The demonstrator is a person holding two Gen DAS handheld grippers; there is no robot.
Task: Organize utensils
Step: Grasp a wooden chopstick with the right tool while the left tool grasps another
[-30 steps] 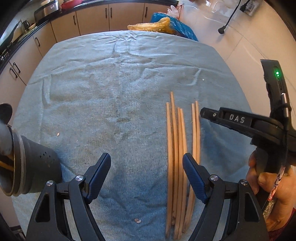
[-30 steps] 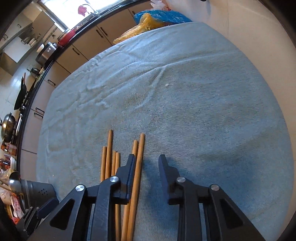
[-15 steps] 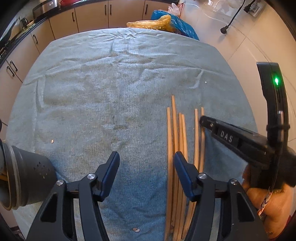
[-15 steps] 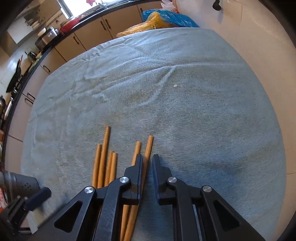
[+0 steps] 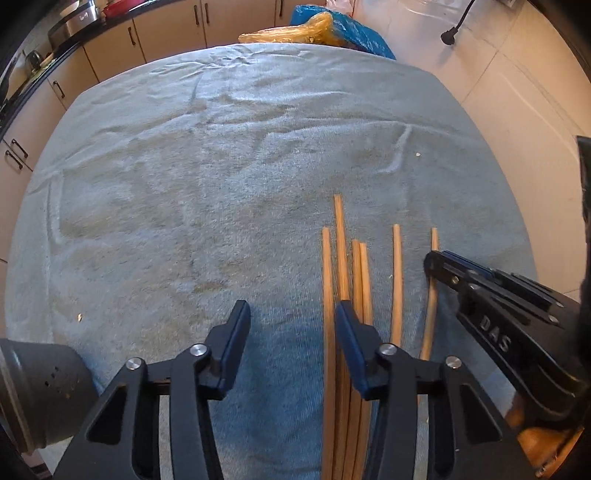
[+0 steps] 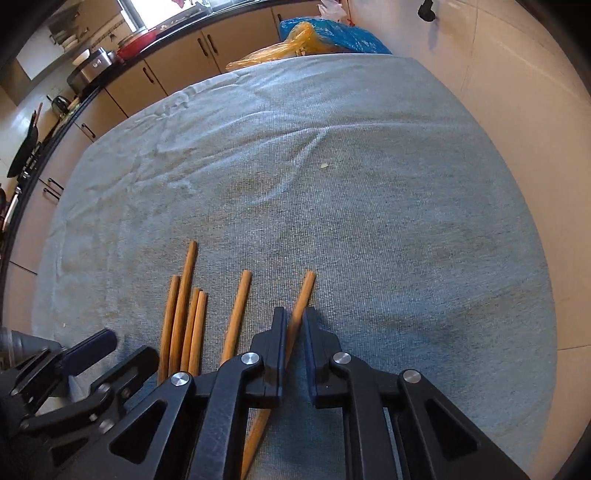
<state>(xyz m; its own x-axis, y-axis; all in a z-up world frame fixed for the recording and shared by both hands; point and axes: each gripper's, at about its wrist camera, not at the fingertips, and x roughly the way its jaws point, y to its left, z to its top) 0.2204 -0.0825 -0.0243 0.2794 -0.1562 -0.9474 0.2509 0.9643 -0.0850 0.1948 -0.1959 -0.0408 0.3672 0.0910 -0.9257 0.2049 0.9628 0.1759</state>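
Note:
Several wooden chopsticks (image 5: 343, 277) lie side by side on the blue-grey towel (image 5: 221, 184). My right gripper (image 6: 294, 328) is shut on the rightmost chopstick (image 6: 303, 291), which runs between its pads and is angled away from its neighbour (image 6: 238, 302). In the left wrist view that gripper (image 5: 436, 260) bears down on the same chopstick (image 5: 433, 251). My left gripper (image 5: 291, 332) hovers at the left edge of the bundle with its jaws closing. The leftmost chopstick (image 5: 327, 266) lies just inside its right finger (image 5: 351, 332), untouched by the pads. A grey perforated utensil holder (image 5: 40, 387) stands at the lower left.
Blue and yellow plastic bags (image 5: 332, 29) lie past the table's far edge. Kitchen cabinets (image 6: 166, 74) with a counter of pots run along the back left. Tiled floor (image 5: 517, 110) lies to the right. A person's hand (image 5: 543, 439) holds the right gripper.
My left gripper has shifted right to the chopsticks and its jaws have narrowed. The right gripper has shut on the rightmost chopstick, which now lies apart from its neighbour.

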